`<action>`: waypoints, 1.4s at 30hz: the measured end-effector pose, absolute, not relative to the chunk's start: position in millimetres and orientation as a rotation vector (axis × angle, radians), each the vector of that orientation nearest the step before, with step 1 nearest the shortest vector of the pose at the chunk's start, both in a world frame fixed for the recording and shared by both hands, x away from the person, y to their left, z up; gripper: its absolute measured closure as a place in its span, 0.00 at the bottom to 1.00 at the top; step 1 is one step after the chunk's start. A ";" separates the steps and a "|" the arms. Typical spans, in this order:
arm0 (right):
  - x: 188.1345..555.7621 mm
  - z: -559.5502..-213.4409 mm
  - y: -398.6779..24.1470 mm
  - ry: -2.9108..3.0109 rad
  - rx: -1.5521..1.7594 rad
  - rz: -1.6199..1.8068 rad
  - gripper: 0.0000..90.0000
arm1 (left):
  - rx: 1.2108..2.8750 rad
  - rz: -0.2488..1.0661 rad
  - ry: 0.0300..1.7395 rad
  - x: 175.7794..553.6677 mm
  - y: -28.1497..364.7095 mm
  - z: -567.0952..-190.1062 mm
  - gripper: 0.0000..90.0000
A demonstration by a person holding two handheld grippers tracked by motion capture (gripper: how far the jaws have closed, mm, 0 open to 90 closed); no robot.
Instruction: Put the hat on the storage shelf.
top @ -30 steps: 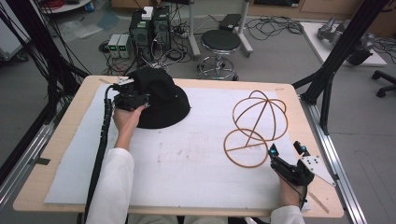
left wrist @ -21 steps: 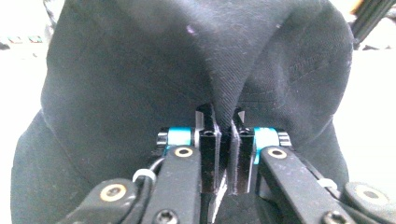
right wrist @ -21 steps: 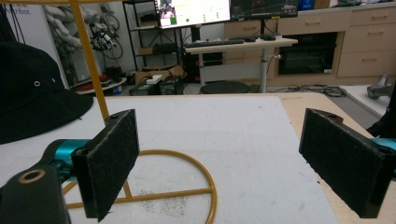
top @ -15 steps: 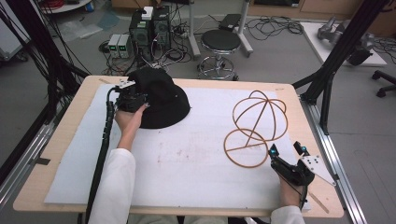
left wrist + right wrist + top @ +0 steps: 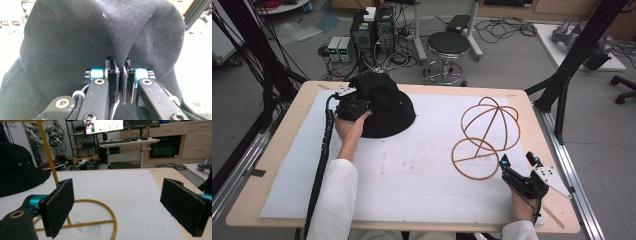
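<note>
Left gripper point(image 5: 119, 75) pinches the black cotton bucket hat's point(image 5: 387, 102) brim, seemingly for lifting; right gripper point(image 5: 125, 205), jaws spread, waits beside the golden wire hat stand point(image 5: 484, 132).

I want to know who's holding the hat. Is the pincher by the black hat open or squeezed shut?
Squeezed shut. The left gripper has a fold of the black hat pinched between its jaws, with no gap showing.

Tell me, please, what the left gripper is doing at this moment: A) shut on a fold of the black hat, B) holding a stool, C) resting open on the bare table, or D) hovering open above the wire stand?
A: in the left gripper view the left gripper has its jaws closed together with a fold of the black hat pinched between them.
</note>
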State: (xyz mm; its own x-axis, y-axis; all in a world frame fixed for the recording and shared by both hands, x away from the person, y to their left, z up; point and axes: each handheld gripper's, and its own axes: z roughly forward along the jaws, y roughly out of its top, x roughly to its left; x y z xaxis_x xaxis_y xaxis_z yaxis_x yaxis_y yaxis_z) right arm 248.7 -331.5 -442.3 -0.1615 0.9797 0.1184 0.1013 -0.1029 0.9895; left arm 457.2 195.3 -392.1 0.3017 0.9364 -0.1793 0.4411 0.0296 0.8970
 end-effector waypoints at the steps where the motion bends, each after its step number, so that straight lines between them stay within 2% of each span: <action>1: 248.6 -442.3 -331.4 1.347 1.279 1.373 0.13 | 1.577 0.631 1.300 456.6 195.5 -391.4 0.96; 17: 248.6 -442.3 -331.7 1.352 1.275 1.372 0.13 | 1.567 0.693 1.222 439.2 193.3 -369.3 0.96; 24: 248.7 -442.2 -331.4 1.351 1.272 1.369 0.13 | 1.491 0.677 1.150 417.0 199.6 -346.8 0.96; 33: 248.8 -442.1 -330.7 1.349 1.271 1.367 0.13 | 1.495 0.716 1.059 397.4 198.1 -331.8 0.96; 42: 247.8 -441.8 -331.1 1.341 1.273 1.374 0.13 | 1.461 0.633 0.942 379.6 194.2 -317.3 0.96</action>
State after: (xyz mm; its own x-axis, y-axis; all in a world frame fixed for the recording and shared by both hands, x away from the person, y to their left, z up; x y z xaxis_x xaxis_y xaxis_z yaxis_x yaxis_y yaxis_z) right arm 247.8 -331.1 -441.8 -0.1590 0.9803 0.1173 0.0933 -0.1033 0.9903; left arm 379.6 194.2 -317.3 0.5203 0.8416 -0.1449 0.1839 0.0553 0.9814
